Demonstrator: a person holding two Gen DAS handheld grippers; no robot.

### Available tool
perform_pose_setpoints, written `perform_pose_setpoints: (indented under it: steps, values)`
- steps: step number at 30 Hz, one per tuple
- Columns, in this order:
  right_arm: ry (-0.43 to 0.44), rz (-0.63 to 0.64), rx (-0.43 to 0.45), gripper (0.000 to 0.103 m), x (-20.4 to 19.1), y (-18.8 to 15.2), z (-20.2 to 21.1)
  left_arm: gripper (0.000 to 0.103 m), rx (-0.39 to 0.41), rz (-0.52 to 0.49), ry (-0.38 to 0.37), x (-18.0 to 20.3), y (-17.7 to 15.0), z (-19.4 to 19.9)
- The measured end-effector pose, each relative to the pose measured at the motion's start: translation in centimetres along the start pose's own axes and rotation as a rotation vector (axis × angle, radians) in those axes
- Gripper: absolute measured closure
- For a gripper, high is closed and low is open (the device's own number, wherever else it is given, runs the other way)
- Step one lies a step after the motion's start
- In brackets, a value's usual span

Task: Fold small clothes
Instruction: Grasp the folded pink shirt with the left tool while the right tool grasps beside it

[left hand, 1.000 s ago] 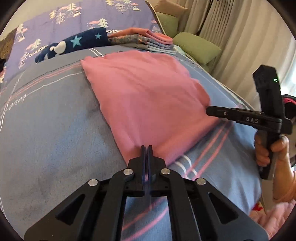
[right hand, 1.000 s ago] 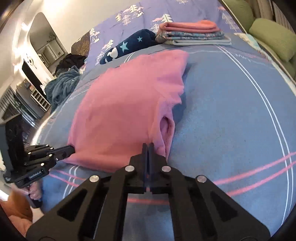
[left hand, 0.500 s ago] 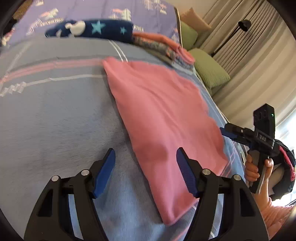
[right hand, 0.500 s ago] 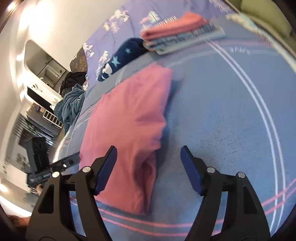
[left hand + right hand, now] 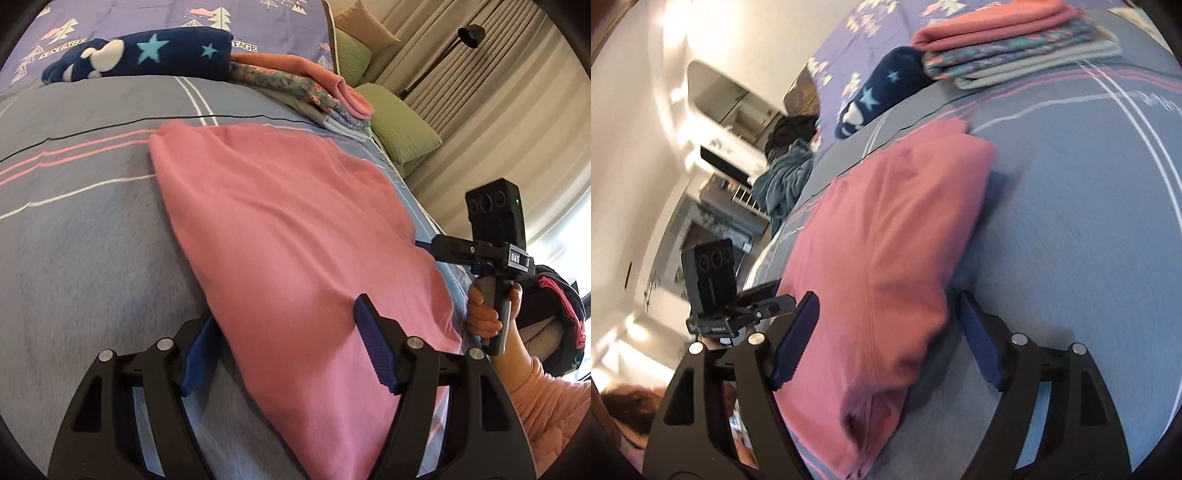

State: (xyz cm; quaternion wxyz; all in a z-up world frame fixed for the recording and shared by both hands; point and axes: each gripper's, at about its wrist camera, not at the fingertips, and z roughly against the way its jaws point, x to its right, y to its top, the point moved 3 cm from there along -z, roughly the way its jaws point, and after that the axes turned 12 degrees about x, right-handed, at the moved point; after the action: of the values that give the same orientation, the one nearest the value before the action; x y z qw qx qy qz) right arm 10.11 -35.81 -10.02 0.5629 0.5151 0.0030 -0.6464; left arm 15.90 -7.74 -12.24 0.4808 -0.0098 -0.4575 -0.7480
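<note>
A pink garment [image 5: 288, 229] lies folded into a long strip on the blue-grey bed cover [image 5: 85, 236]. My left gripper [image 5: 286, 347] is open and low over the garment's near left edge; the cloth runs between its blue pads [image 5: 373, 347] without being pinched. My right gripper [image 5: 886, 338] straddles the pink garment [image 5: 886, 229] at its near right edge. Its jaws are opening, and cloth lies between them untouched by the pads [image 5: 979, 339]. Each wrist view shows the other gripper, held by a hand, beside the garment: the right gripper [image 5: 439, 247] and the left gripper [image 5: 764, 295].
A stack of folded clothes [image 5: 295, 81] and a navy star-print roll [image 5: 147, 51] lie at the bed's far end. Green pillows [image 5: 402, 133] and curtains line the right side. A teal heap of clothes [image 5: 783, 181] sits past the bed's left edge.
Both grippers were shut on the garment's near edge a second ago; both have let go and opened. They then slid sideways along the garment, which now lies flat.
</note>
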Motion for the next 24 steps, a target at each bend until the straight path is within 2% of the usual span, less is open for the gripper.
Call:
perform_pose_setpoints:
  steps: [14,17,18,20,21,23,24]
  values:
    - [0.049,0.101,-0.051,0.025,-0.9,3.0,-4.7,0.032,-0.009,0.021,-0.082,-1.2,2.7,-2.6]
    - [0.039,0.11,-0.052,0.034,-0.9,3.3,-5.3,0.032,0.003,0.033,-0.088,-1.5,3.7,-3.6]
    - [0.031,0.11,-0.049,0.041,-0.8,3.4,-5.4,0.032,0.007,0.037,-0.086,-1.5,4.0,-3.9]
    - [0.001,0.098,-0.037,0.06,-0.4,3.5,-5.5,0.04,0.014,0.032,-0.061,-1.6,4.5,-4.4]
    - [-0.011,0.082,-0.032,0.067,-0.1,3.6,-5.5,0.048,0.015,0.029,-0.051,-1.7,4.6,-4.5]
    - [-0.02,0.05,-0.015,0.072,0.2,3.5,-5.1,0.069,0.019,0.028,-0.042,-1.6,4.8,-4.4]
    - [-0.031,0.057,-0.009,0.074,0.0,3.4,-5.0,0.071,0.022,0.028,-0.043,-1.5,4.8,-4.2]
